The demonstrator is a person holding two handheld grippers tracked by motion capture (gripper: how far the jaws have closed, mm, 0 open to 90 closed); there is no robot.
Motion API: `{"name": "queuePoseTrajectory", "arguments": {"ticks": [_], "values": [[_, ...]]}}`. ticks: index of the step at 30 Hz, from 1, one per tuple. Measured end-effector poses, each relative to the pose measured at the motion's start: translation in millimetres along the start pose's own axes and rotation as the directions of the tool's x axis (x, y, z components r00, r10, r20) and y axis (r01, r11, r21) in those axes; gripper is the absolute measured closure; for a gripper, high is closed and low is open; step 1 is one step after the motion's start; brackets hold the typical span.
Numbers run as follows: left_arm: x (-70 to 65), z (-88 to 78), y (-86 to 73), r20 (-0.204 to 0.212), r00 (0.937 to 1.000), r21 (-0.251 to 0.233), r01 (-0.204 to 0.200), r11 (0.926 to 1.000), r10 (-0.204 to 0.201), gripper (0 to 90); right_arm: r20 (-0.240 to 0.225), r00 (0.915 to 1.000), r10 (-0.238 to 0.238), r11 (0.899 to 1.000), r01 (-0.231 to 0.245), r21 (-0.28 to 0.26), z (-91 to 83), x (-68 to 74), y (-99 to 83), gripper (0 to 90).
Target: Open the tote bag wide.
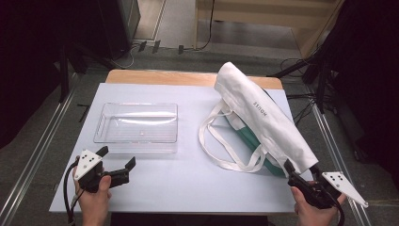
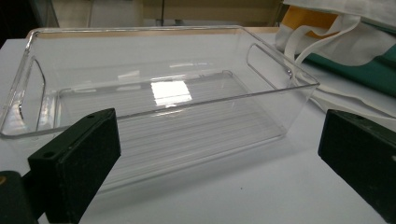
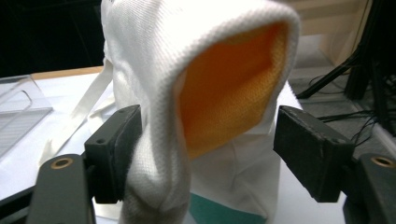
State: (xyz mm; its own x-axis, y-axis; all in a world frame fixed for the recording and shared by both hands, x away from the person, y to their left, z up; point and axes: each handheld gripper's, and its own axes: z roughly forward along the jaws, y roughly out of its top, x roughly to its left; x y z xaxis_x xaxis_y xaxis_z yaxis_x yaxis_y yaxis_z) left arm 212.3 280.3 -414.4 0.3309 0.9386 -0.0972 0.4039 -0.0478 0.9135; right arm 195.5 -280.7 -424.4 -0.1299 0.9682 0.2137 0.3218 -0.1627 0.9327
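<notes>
- The white tote bag [image 1: 268, 113] lies on the table's right side, its near end between the right gripper's [image 3: 205, 154] partly parted jaws, one pad touching cloth.
- Best to close squarely on the rim.
- Left gripper [image 1: 117, 157] waits wide open beside the clear tray [image 1: 136, 123].

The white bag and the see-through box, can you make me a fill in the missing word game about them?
1. The clear plastic box has ____ inside it.
2. The inside of the white bag is coloured ____.
3. The edge of the bag sits between the jaws of the ____ gripper.
4. The left gripper has its jaws ____.

Missing words: nothing; orange; right; open
</notes>
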Motion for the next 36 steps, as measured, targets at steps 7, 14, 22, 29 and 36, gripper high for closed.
{"name": "queuePoseTrajectory", "arguments": {"ticks": [7,14,22,29,36], "values": [[-9.2,6.8,9.6,0.029,0.9995,-0.004,-0.01,0.9999,0.011,0.0,0.003,1.0,-0.003,1.0,0.003,-0.002,0.5,-0.9,1.7,27.7],[-30.2,22.8,22.1,0.086,0.9955,-0.006,-0.04,0.9992,0.041,0.0,0.007,0.9997,-0.025,1.0,0.025,-0.015,0.0,-0.6,1.3,39.4],[-52.6,41.2,39.4,0.132,0.9888,-0.016,-0.069,0.9975,0.07,0.0,0.001,0.9996,-0.029,0.999,0.029,-0.025,-1.3,-4.1,-0.2,64.6],[-78.2,61.7,57.0,0.178,0.9784,-0.027,-0.101,0.9945,0.104,0.0,-0.05,0.9978,-0.044,0.999,0.043,-0.023,-2.7,-13.2,2.3,73.2],[-91.9,78.3,65.1,0.204,0.9723,-0.022,-0.112,0.9935,0.114,0.0,-0.049,0.9982,-0.035,0.999,0.033,-0.029,-6.3,-27.2,4.4,73.6]]}}
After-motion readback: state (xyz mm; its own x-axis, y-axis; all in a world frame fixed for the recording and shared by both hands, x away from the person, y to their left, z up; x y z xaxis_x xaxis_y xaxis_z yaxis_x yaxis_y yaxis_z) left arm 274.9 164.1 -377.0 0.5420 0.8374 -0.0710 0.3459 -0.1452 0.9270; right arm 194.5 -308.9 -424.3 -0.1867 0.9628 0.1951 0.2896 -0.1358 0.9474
